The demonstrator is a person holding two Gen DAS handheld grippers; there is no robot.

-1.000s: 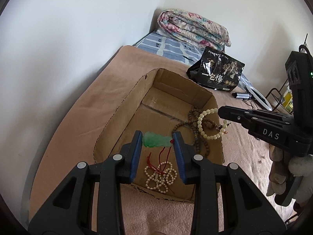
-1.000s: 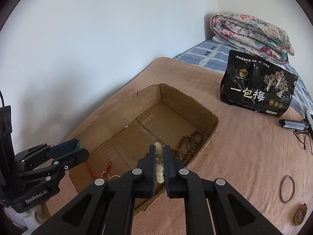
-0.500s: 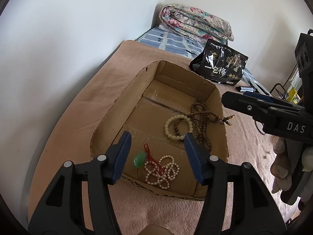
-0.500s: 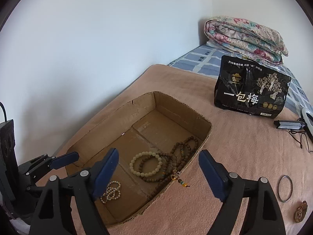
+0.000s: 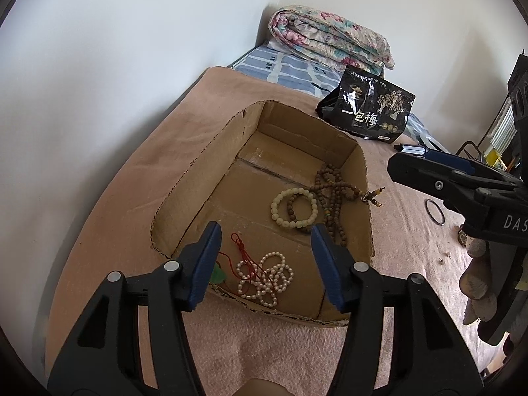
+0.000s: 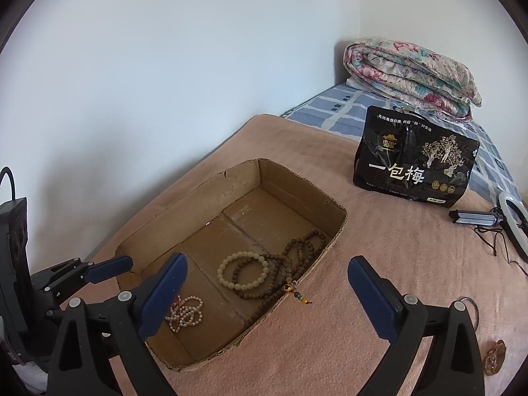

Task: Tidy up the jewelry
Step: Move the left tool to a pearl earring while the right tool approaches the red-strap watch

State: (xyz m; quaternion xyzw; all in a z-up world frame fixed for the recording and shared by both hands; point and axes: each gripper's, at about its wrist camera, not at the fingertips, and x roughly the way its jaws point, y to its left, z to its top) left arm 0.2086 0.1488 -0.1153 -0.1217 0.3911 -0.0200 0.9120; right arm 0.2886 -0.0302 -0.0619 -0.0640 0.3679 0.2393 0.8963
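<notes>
An open cardboard box (image 5: 204,151) (image 6: 297,178) lies on the pink blanket. Inside it are a cream bead bracelet (image 5: 294,208) (image 6: 243,271), a brown bead necklace (image 5: 333,191) (image 6: 290,264) with its tassel over the box edge, a white pearl strand (image 5: 264,277) (image 6: 186,312) and a green pendant (image 5: 217,275) on red cord. My left gripper (image 5: 267,264) is open and empty above the box's near end. My right gripper (image 6: 267,293) is open wide and empty above the box's right edge.
A metal ring (image 5: 434,211) (image 6: 470,307) and a bronze pendant (image 6: 495,356) lie on the blanket right of the box. A black snack bag (image 6: 415,155), a folded quilt (image 6: 409,76) and a ring light (image 6: 511,224) are behind.
Both grippers opened: the left let the green pendant drop into the box, the right let the cream bracelet fall beside the brown necklace. Both then drew back from the box.
</notes>
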